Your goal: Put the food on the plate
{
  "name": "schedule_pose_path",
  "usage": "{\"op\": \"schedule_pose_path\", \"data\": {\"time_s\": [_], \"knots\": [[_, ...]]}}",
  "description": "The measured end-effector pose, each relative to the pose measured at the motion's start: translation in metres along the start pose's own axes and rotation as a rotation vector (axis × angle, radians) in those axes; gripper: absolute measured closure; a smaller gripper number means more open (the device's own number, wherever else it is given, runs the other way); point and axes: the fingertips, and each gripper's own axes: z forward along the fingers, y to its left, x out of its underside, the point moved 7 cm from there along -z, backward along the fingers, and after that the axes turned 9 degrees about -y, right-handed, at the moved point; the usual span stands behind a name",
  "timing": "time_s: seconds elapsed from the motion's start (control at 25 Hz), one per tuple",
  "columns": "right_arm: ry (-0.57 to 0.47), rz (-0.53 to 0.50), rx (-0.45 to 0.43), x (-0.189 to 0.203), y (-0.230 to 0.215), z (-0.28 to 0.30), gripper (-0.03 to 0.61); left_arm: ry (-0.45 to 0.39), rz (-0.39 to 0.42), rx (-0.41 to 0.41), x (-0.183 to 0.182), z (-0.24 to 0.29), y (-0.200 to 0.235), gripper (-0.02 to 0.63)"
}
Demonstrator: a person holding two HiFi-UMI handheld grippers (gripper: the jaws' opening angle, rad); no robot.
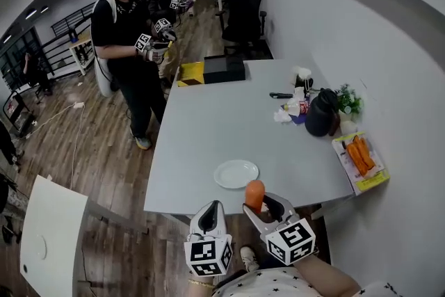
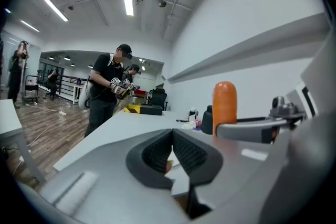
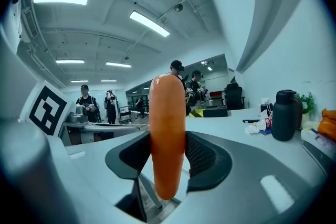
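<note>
An orange sausage (image 1: pixel 254 194) stands upright between the jaws of my right gripper (image 1: pixel 259 206), which is shut on it just off the table's near edge. In the right gripper view the sausage (image 3: pixel 167 139) fills the middle, pinched by both black pads. A white plate (image 1: pixel 236 174) lies on the grey table (image 1: pixel 229 122) near that edge, just left of and beyond the sausage. My left gripper (image 1: pixel 209 215) hangs beside the right one, below the table edge, its pads (image 2: pixel 157 153) touching with nothing between them. The sausage (image 2: pixel 224 104) also shows at the right of the left gripper view.
A yellow tray of orange food (image 1: pixel 360 158) sits on a ledge at the right. A black jug (image 1: pixel 321 113), small plant (image 1: pixel 348 101), bottles and wrappers stand at the table's right side; a black box (image 1: pixel 224 69) at its far end. Two people (image 1: pixel 128 45) stand far left.
</note>
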Motion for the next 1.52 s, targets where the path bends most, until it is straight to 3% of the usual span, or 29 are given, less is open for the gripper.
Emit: {"op": "schedule_pose_path", "data": {"time_s": [0.4,0.6,0.88,1.08,1.24,1.52], "knots": [[0.209,-0.157,-0.141,0.022,-0.071,0.083,0.377,0.020,-0.041,-0.031,0.014,0.071,0.015,0.606],[0.468,-0.432,-0.341,0.040,-0.097,0.142,0.377,0.039,-0.075,-0.069,0.020,0.070,0.029,0.606],[0.929,-0.757,-0.607,0.087,-0.095,0.200,0.377,0.062,-0.078,-0.119,0.024,0.072,0.043,0.606],[1.138,-0.804,-0.668,0.121,-0.089,0.224,0.377,0.083,-0.080,-0.129,0.027,0.080,0.045,0.606],[1.210,-0.839,-0.692,0.141,-0.085,0.229,0.376,0.091,-0.075,-0.125,0.030,0.081,0.045,0.606],[1.163,-0.855,-0.648,0.143,-0.090,0.237,0.370,0.097,-0.086,-0.137,0.031,0.085,0.050,0.606]]}}
